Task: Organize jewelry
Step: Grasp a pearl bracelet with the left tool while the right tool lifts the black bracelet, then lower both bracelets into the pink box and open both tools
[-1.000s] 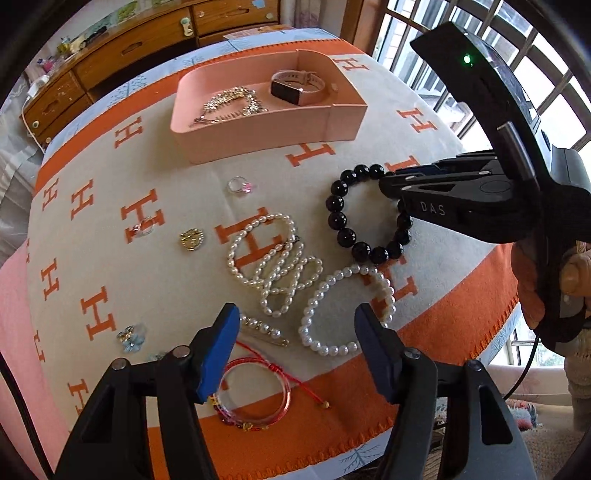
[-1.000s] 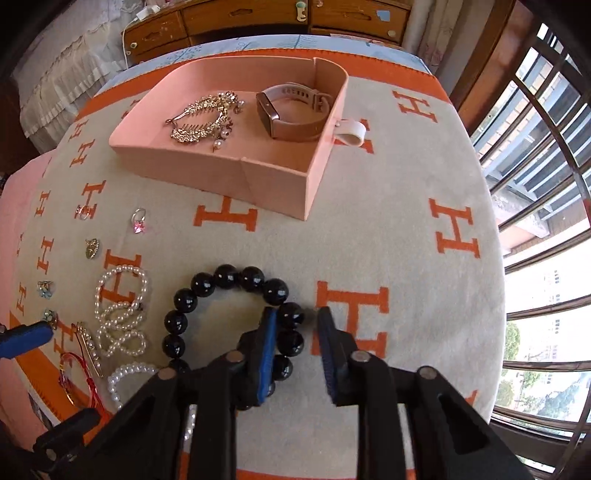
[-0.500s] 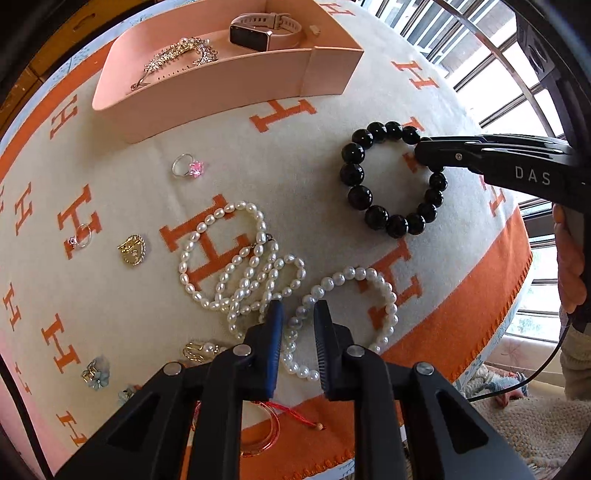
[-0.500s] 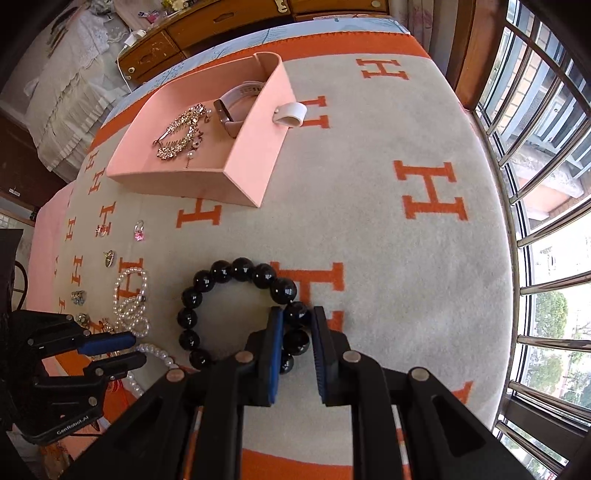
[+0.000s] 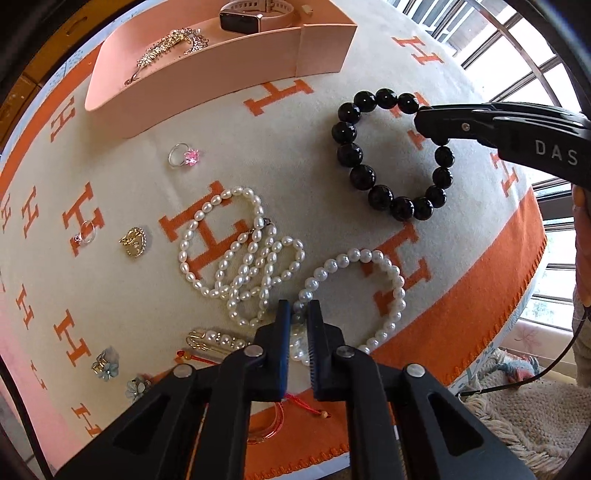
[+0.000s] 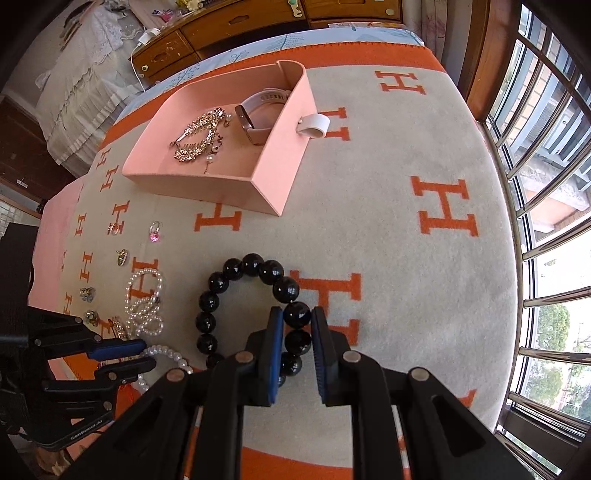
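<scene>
A round white pearl bracelet lies near the blanket's front edge. My left gripper points straight down and is shut on its near-left beads. A black bead bracelet lies to the right of the middle. My right gripper is shut on one of its beads, and in the left wrist view its fingers come in from the right. A pink tray at the back holds a pink watch and a gold ornament.
Loose on the blanket lie a long pearl strand, a pink-stone ring, a thin ring, a gold charm, a pearl clip, flower pieces and a red bangle. A white loop sticks out of the tray wall. Window bars stand to the right.
My left gripper came down from open above the pearls and closed on the round pearl bracelet. My right gripper kept its hold on the black bracelet and swung a little.
</scene>
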